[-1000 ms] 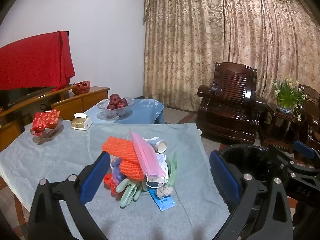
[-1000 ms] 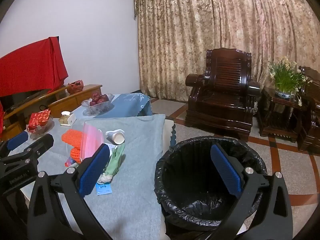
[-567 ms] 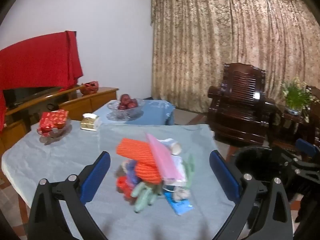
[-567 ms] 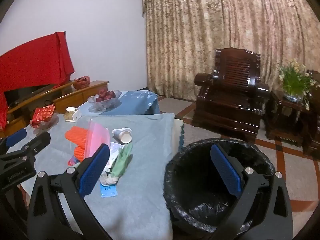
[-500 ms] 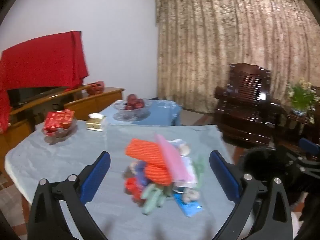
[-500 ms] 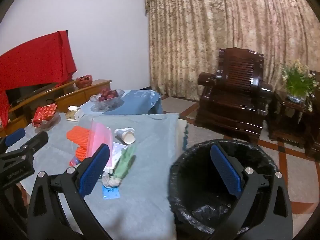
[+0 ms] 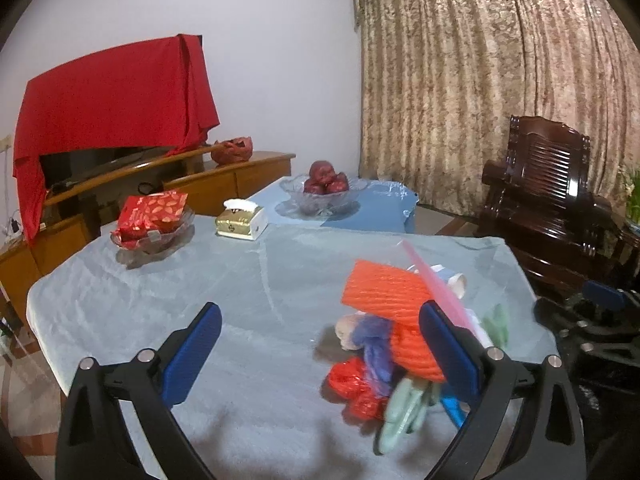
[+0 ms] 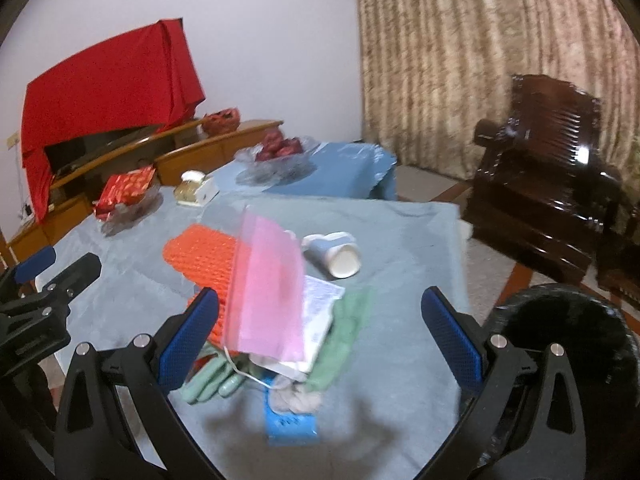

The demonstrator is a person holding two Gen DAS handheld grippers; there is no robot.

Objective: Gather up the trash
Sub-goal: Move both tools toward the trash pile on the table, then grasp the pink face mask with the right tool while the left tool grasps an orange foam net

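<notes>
Both pairs of jaws stand wide apart with nothing between them: your left gripper (image 7: 318,346) hangs above bare cloth on the surface (image 7: 168,304), and your right gripper (image 8: 320,328) hovers right over the trash.

That trash pile (image 8: 264,304) sits on the near right part of the surface, close to its right edge. You have an orange foam net (image 8: 200,256) at the back left of the heap, a pink plastic bag (image 8: 270,288) draped over the middle, a white paper cup (image 8: 336,254) lying on its side just behind, and a pale green glove (image 8: 344,336) trailing off to the right. A blue packet (image 8: 290,420) lies nearest you, touching the heap's front edge. From your left wrist view the same heap sits partly behind the right finger, with a red crumpled wrapper (image 7: 352,388) and a purple scrap (image 7: 376,354) on its near side.

Off the right edge of the surface, low down, stands the black-lined trash bin (image 8: 568,344), its mouth open.

Farther back on the surface you can see a glass dish with a red packet (image 7: 152,216) and a tissue box (image 7: 240,224). Beyond them a fruit bowl (image 7: 324,192) rests on a blue-covered table, a red cloth (image 7: 112,96) hangs over the sideboard, and a dark wooden armchair (image 7: 544,200) stands before the curtain (image 7: 480,72).
</notes>
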